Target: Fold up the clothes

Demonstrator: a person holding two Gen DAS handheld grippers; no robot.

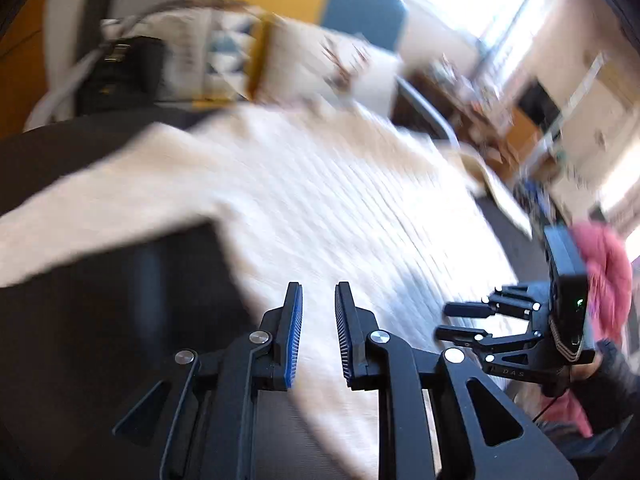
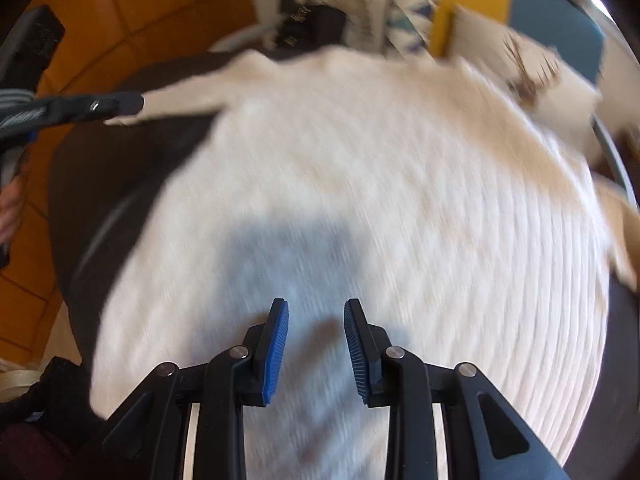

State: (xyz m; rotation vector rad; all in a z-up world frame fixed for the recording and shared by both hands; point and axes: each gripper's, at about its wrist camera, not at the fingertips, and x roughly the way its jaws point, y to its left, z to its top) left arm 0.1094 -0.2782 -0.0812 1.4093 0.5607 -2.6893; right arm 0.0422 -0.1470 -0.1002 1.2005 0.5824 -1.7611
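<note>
Sweater [image 1: 320, 208], cream and ribbed, lies spread flat on a dark table [image 1: 100, 320] in the left wrist view, one sleeve [image 1: 92, 208] reaching out to the left across the dark top. The left gripper [image 1: 319, 336] hangs just above the near hem with its jaws narrowly apart and nothing between them. Off to the right the right gripper [image 1: 464, 322] shows side-on, also low over the hem; from here I cannot tell its jaw gap. A pink garment [image 1: 604, 280] sits behind it, and a bag [image 1: 116, 76] stands beyond the table's far edge. Everything is motion-blurred. In the right wrist view the sweater [image 2: 380, 200] fills most of the frame, body toward the camera and neckline at the far side, with the sleeve [image 2: 180, 96] running left. The right gripper [image 2: 316, 350] hovers over the lower body, jaws moderately apart and empty, casting a shadow on the knit. The left gripper [image 2: 120, 104] appears at the far left near the sleeve end; its jaws cannot be judged in this view. The garment looks laid out but not yet folded, so this seems to be the start of a fold. The next move likely calls for pinching a sleeve or a side edge and bringing it across the body, keeping the knit flat.
</note>
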